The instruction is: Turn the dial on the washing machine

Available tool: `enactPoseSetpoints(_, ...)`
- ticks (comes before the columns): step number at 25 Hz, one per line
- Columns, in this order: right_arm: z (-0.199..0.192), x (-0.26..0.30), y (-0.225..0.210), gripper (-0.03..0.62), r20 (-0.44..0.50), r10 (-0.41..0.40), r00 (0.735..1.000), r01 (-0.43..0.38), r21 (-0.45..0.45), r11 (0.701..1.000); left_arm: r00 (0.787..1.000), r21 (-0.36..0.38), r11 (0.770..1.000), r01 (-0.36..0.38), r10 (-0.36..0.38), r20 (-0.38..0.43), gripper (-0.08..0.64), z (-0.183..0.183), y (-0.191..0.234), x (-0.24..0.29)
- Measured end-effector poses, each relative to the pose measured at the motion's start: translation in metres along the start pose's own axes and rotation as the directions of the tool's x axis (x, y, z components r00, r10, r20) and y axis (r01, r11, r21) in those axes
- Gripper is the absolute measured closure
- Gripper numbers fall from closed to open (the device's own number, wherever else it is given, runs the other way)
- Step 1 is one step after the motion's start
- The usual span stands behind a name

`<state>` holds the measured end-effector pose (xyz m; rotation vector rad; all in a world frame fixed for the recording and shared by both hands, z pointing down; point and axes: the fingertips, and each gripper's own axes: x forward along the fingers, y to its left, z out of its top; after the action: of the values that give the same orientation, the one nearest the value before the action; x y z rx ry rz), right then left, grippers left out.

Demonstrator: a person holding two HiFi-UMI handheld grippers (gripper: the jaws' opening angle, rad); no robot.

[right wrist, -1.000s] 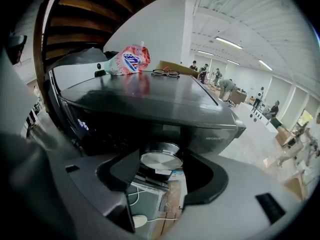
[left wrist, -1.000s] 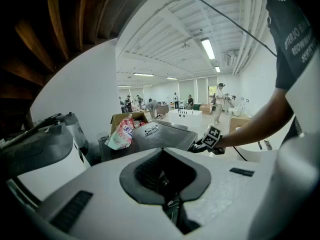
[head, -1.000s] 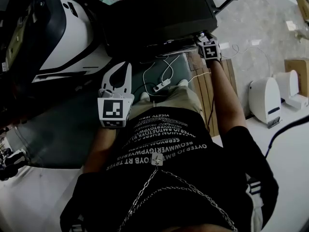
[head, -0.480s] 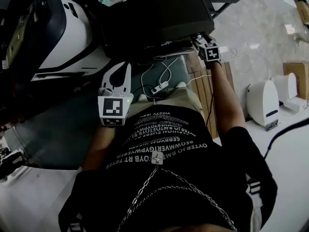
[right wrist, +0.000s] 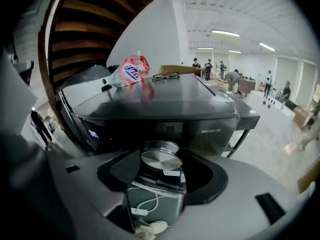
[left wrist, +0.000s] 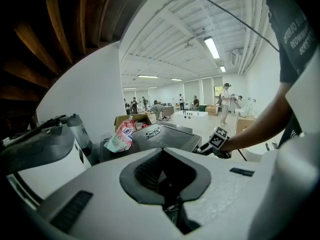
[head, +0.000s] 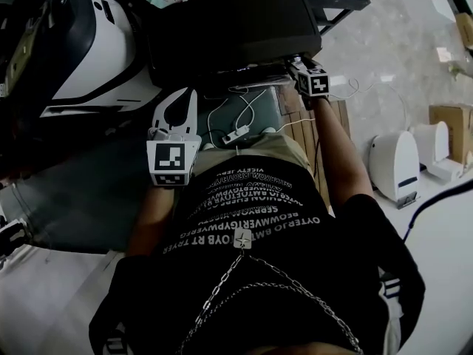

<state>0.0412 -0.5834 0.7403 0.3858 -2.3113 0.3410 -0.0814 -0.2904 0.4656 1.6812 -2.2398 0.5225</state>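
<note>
R tongs (right wrist: pixel 160 167) gripping dial (right wrist: pixel 160 159) at washing machine (right wrist: pixel 165 109) front edge. L tongs (left wrist: pixel 163 156) closed, empty, hanging clear. Risk: pads slipping on smooth metal rim while twisting, dial not turning.

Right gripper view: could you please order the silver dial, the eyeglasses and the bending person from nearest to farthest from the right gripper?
1. Silver dial, between the jaws of the right gripper.
2. Eyeglasses, at the back of the washing machine lid.
3. Bending person, far across the room, at right.
</note>
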Motion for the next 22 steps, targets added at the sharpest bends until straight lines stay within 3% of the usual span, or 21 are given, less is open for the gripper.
enactPoseSetpoints(3, -0.002, 0.0, -0.001, 0.33, 0.007, 0.049, 0.999, -0.049, 0.025, 0.998, 1.0, 0.0, 1.0, -0.023, 0.023, -0.005, 0.554, 0.005, -0.008, 0.003)
enactPoseSetpoints(8, 0.006, -0.011, 0.005, 0.319, -0.016, -0.041, 0.999, 0.039, -0.132, 0.991, 0.997, -0.012, 0.997, -0.081, 0.081, -0.017, 0.554, 0.015, -0.013, 0.002)
enactPoseSetpoints(13, 0.007, -0.006, 0.004, 0.348, -0.064, -0.087, 0.994, 0.081, -0.099, 0.992, 0.991, -0.032, 0.991, -0.127, 0.126, -0.031, 0.555, 0.024, -0.016, -0.001)
enactPoseSetpoints(18, 0.005, -0.005, -0.005, 0.351, -0.016, 0.049, 0.999, -0.048, 0.053, 0.997, 0.991, -0.024, 0.991, -0.13, 0.129, -0.039, 0.554, 0.033, -0.026, 0.002)
enactPoseSetpoints(22, 0.003, -0.004, -0.008, 0.353, 0.03, 0.141, 0.99, -0.143, 0.087, 0.986, 0.993, -0.025, 0.993, -0.114, 0.113, -0.038, 0.555, 0.038, -0.03, 0.006)
